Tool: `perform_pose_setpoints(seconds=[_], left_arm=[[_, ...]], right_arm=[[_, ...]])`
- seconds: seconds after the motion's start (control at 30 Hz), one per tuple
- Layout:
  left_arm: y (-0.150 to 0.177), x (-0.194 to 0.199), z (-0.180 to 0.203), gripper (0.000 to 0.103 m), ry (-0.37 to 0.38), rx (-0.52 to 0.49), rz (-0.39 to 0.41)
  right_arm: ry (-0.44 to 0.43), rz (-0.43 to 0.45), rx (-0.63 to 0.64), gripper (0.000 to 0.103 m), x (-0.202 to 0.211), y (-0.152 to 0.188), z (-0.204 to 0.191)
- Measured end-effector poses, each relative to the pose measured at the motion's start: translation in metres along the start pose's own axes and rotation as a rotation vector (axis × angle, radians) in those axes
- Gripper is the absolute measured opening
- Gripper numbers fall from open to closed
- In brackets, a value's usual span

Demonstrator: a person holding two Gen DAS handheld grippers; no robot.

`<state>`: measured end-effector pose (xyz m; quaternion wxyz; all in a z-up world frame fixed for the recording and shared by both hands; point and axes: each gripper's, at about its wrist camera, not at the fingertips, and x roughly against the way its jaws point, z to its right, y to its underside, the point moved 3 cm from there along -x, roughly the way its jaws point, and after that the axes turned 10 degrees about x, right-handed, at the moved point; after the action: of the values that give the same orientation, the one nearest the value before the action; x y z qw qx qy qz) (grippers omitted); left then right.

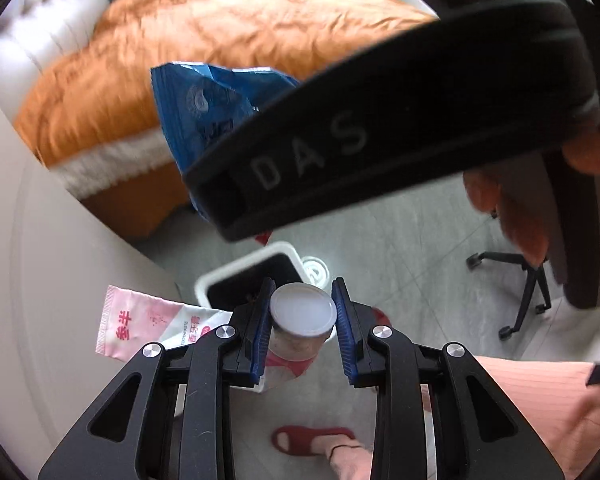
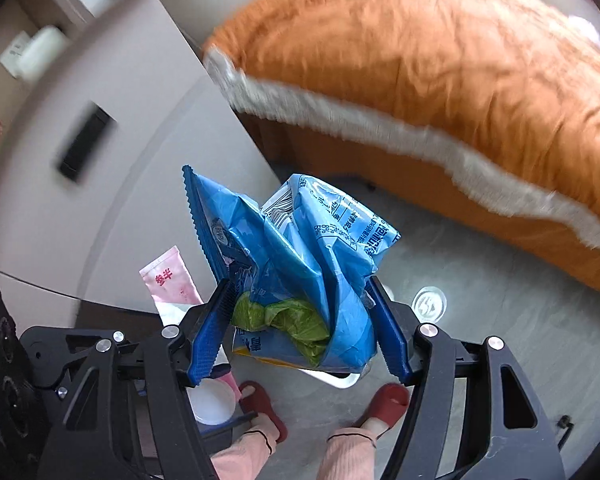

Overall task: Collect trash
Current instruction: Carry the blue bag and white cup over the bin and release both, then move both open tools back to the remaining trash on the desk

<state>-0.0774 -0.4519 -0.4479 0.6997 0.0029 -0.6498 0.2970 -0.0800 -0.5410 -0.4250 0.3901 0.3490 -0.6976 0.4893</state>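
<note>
The left gripper (image 1: pixel 302 320) is clamped on a small jar with a white lid (image 1: pixel 302 312), and a pink toothpaste tube (image 1: pixel 148 326) sticks out to the left from between the same jaws; both hang in the air just above the near rim of the white trash bin (image 1: pixel 236 274), whose dark opening shows behind the jar. The right gripper (image 2: pixel 300 320) is closed on a crumpled blue snack bag (image 2: pixel 300 248) with a green wrapper (image 2: pixel 284 320) bunched at its base, held over the bin (image 2: pixel 340 380), of which only a bit of white rim shows below the bag. The bin stands on the grey floor, off the corner of the pale table (image 2: pixel 148 168) and beside the orange-covered bed (image 2: pixel 440 60). To drop well, each load should probably be centred over the opening before the jaws part: the jar sits nearer the rim than the middle, and the light bag may cling to a pad or drift sideways, so release it low.
</note>
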Motion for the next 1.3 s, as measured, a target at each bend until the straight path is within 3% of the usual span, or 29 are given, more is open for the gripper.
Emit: perform_pose_setpoints(seconds=[0.1, 0.13, 0.17, 0.2, 0.33, 0.6, 0.9, 1.3], left_arm=[[0.01, -0.05, -0.011, 0.03, -0.005, 0.03, -0.022], [0.014, -0.064, -0.015, 0.033, -0.004, 0.036, -0.03], [0.018, -0.08, -0.018, 0.065, -0.004, 0.042, -0.044], [0.024, -0.099, -0.024, 0.098, -0.028, 0.044, -0.056], [0.043, -0.142, -0.041, 0.098, -0.097, 0.054, -0.063], [0.049, -0.147, -0.053, 0.098, -0.132, 0.092, -0.051], [0.017, -0.07, -0.049, 0.098, -0.138, 0.152, 0.025], [-0.028, 0.076, -0.015, 0.098, -0.13, 0.252, 0.179]], right_arm=[[-0.047, -0.04, 0.0, 0.069, -0.053, 0.013, 0.013], [-0.06, -0.059, 0.013, 0.081, -0.073, 0.019, 0.018], [-0.078, -0.083, 0.023, 0.094, -0.092, 0.025, 0.024], [-0.084, -0.102, 0.027, 0.098, -0.109, 0.031, 0.029], [-0.049, -0.199, 0.015, 0.098, -0.172, 0.062, 0.059], [-0.033, -0.21, -0.001, 0.098, -0.177, 0.071, 0.062], [-0.037, -0.145, -0.012, 0.098, -0.108, 0.042, 0.034], [0.017, 0.034, -0.097, 0.098, 0.051, 0.005, 0.004]])
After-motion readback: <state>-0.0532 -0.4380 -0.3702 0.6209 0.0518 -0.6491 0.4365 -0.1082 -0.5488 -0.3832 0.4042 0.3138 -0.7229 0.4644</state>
